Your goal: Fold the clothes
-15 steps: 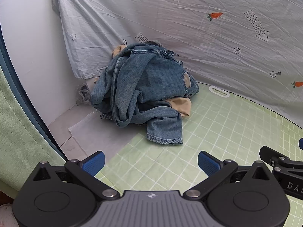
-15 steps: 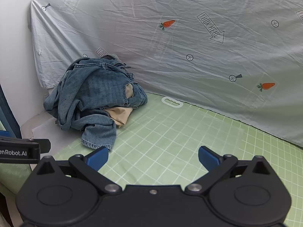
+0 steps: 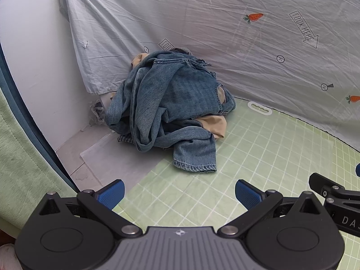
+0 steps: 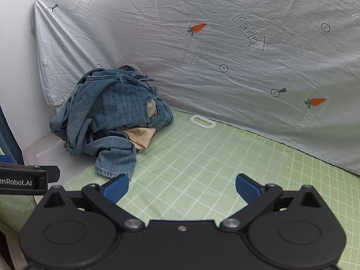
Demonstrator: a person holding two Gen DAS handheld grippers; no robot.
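- The jeans lie in a crumpled heap ahead of the left claw and a little to its left, against the hanging sheet.
- From the right claw the heap sits ahead and well off to the left, so the left hand looks nearer.
- Both claws are spread wide with nothing between the pads, above the green mat.
- No clear long axis: one hemmed leg trails toward the claws.
- A tan garment is mostly buried; the waistband cannot be made out.
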